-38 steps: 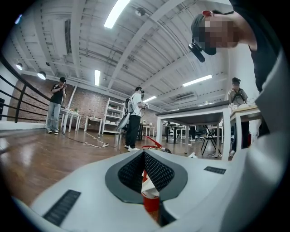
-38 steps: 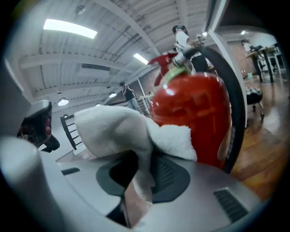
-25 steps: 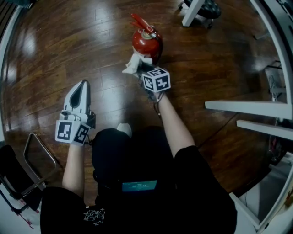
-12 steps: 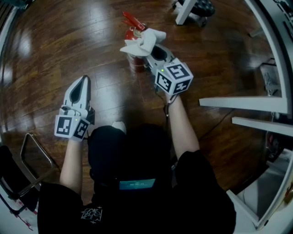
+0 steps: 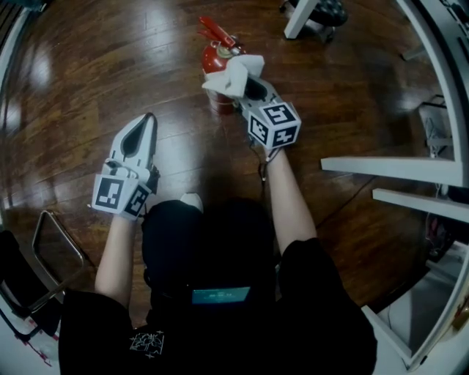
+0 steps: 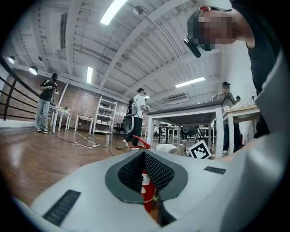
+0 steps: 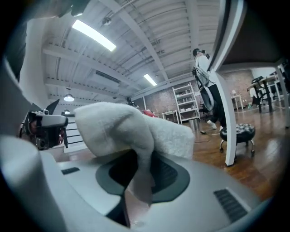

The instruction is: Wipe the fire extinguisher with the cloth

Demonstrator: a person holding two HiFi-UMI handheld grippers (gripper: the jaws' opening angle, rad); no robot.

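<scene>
The red fire extinguisher (image 5: 214,58) stands upright on the wooden floor, its red handle (image 5: 213,31) on top. My right gripper (image 5: 240,83) is shut on a white cloth (image 5: 234,72), holding it against the extinguisher's upper right side, just below the handle. In the right gripper view the cloth (image 7: 131,127) bulges over the shut jaws and hides most of the extinguisher. My left gripper (image 5: 148,119) hovers shut and empty, to the left of and nearer than the extinguisher. The left gripper view shows the extinguisher (image 6: 147,192) behind that gripper's closed tips.
A white table leg (image 5: 302,17) and a wheeled stool (image 5: 331,10) stand beyond the extinguisher. White table frames (image 5: 396,170) run along the right. A dark chair frame (image 5: 53,249) sits at the lower left. Several people (image 6: 139,113) stand far off.
My right gripper has carried the cloth up from the extinguisher's lower front to its top, then settled slightly back. The left gripper has shifted a little forward and right.
</scene>
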